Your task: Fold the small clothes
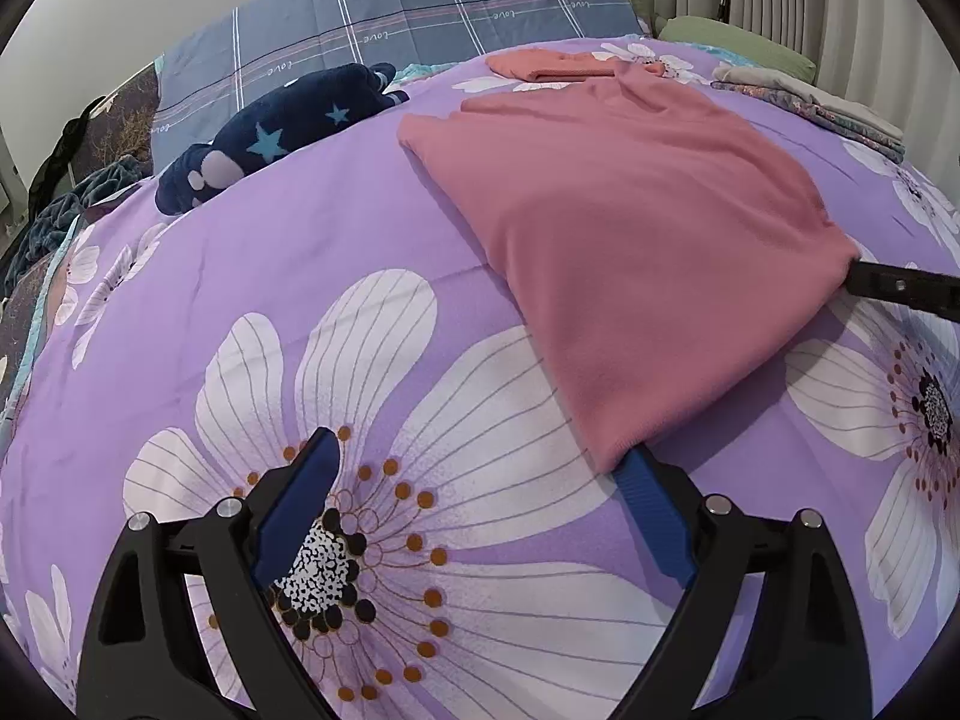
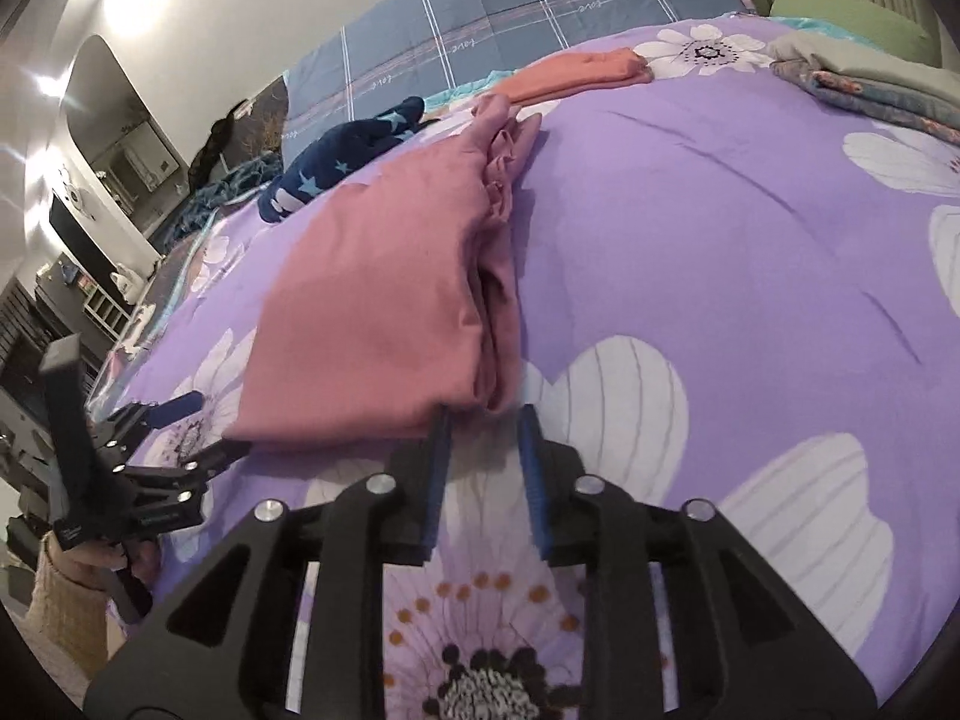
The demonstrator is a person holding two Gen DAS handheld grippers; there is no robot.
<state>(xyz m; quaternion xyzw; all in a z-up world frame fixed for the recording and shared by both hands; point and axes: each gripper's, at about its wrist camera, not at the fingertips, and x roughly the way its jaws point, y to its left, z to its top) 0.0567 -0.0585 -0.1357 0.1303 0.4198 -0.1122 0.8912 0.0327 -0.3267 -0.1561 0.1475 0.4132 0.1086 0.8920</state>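
1. The left gripper (image 1: 480, 468) has its jaws spread wide over the purple flowered bedcover (image 1: 300, 276); the near corner of the pink garment (image 1: 618, 240) lies against the tip of one blue finger, and nothing is pinched between the pads.
2. The right gripper (image 2: 483, 414) has its jaws parted only a little; the bunched near edge of the pink garment (image 2: 384, 312) sits right at the fingertips, just in front of the gap, and the pads do not press on it.
3. Just beyond both grippers the pink garment lies folded flat on the bedcover, its layered, ruffled edge running away from the right gripper.
4. In the right wrist view the left gripper shows off to the side by the garment's other near corner, held by a hand (image 2: 90, 558) in a knitted sleeve.
5. Farther off, past the garment, lies a folded orange piece (image 1: 552, 66).
6. To one side at that distance is a dark blue plush with stars (image 1: 270, 138); to the other, a stack of folded cloths (image 1: 816, 102).
7. Farthest is a grey-blue checked quilt (image 1: 420, 12).
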